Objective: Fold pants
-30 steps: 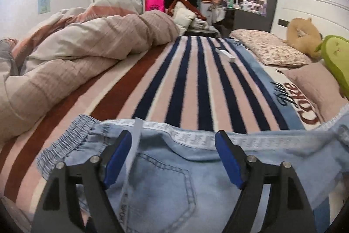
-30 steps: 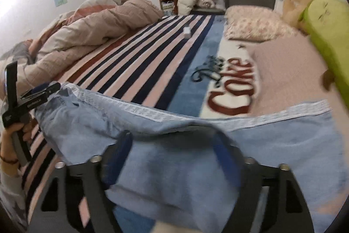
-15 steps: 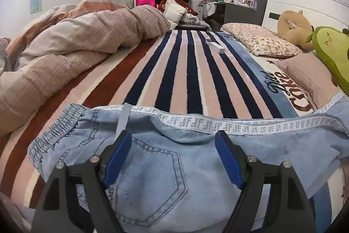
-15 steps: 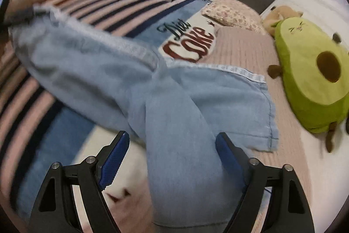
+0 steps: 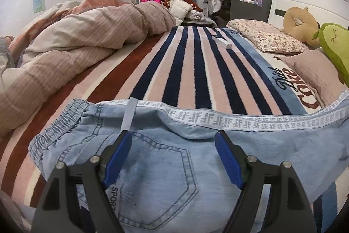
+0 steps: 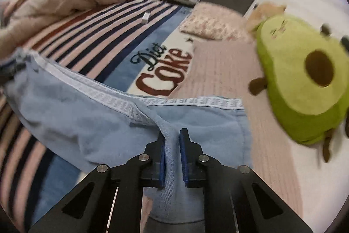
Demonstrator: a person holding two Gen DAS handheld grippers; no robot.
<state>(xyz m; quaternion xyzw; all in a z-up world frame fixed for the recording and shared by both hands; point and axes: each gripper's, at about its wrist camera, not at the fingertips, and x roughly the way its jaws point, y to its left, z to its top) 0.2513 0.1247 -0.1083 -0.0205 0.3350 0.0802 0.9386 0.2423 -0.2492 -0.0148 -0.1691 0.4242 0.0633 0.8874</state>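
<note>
A bed [image 5: 196,71] covered by a striped blanket [image 5: 187,80] was seen; denim pants [image 5: 174,158] lay at lower frame, a rumpled duvet [image 5: 76,40] upper left, pillows [image 5: 266,38] upper right.

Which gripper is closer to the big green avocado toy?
Right. The right gripper pinches the pants just beside the avocado toy; the left gripper is at the waistband, farther away.

We see the pants [image 5: 165,167] lying across the near end of the blanket [image 5: 185,71], waistband to the left. The duvet [image 5: 72,40] is heaped on the blanket's left side, the pillows [image 5: 268,38] on its right. A small box [image 5: 222,42] lies on the blanket beyond the pants. The avocado plush [image 6: 305,80] rests right of the pant legs.
</note>
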